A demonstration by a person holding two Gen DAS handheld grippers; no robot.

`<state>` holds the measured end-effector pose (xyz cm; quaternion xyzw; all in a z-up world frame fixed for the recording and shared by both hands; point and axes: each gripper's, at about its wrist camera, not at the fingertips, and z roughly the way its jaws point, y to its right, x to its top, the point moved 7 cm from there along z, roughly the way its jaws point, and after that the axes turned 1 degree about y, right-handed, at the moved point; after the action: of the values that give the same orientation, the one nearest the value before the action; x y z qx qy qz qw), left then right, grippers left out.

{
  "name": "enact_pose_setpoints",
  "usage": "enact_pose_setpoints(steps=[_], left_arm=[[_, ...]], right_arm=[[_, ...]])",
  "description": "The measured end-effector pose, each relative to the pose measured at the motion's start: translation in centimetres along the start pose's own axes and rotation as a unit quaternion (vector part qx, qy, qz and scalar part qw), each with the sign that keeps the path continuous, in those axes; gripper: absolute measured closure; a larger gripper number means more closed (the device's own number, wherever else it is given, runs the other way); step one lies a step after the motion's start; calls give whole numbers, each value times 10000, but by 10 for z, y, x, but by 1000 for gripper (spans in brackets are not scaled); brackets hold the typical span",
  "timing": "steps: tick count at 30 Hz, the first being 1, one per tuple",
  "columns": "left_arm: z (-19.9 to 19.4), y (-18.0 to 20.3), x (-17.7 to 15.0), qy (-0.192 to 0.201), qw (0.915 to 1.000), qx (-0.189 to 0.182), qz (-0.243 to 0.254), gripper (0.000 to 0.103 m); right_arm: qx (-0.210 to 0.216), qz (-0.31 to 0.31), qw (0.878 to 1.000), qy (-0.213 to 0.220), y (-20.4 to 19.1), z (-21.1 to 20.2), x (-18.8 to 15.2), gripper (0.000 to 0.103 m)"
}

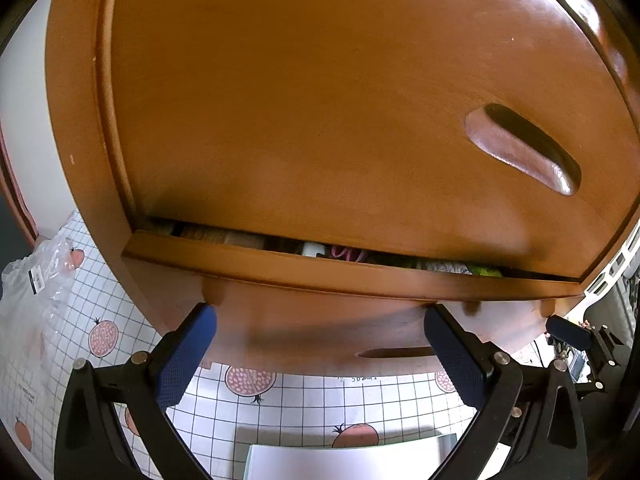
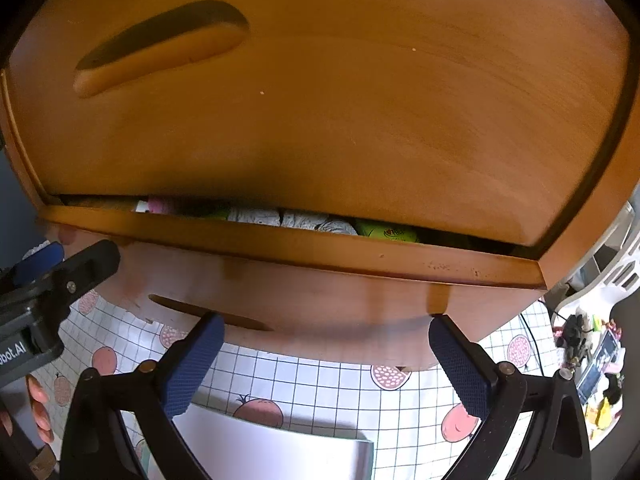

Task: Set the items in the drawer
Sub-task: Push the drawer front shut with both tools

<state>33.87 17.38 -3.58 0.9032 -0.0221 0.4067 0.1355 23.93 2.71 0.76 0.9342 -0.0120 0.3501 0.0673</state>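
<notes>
Wooden drawer barely ajar; both spread tools, left and right, press its front.

Both wrist cams v. close, facing drawer front; left cam further left, views overlap.

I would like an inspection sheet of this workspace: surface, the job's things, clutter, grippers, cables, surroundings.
Surface: tablecloth with grid and fruit print.
Job's things: lower drawer open only a crack; pink, white and green items visible inside.
Clutter: clear plastic bag; pale flat sheet near the cameras.
Grippers: left gripper and right gripper both open, empty, at the drawer front.
Cables: dark cable on the tablecloth.
Surroundings: white rack, small objects.
</notes>
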Motion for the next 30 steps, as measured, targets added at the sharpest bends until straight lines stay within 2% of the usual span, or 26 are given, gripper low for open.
enact_pose_setpoints(steps=[16, 19, 21, 23, 30], left_arm=[[-6, 9, -11, -38, 10000, 8, -26, 0], [0, 6, 4, -31, 10000, 35, -43, 0], [-4, 5, 5, -27, 10000, 32, -55, 0], [-8, 5, 4, -14, 10000, 52, -59, 0], [-38, 8, -6, 134, 9999, 17, 12, 0]], right_arm=[[9, -32, 10000, -19, 1, -6, -12, 0], [30, -20, 10000, -34, 5, 1, -5, 0], [-15, -60, 10000, -5, 5, -2, -7, 0], [-29, -109, 9999, -3, 2, 7, 11, 0], [-8, -102, 9999, 29, -2, -16, 3, 0]])
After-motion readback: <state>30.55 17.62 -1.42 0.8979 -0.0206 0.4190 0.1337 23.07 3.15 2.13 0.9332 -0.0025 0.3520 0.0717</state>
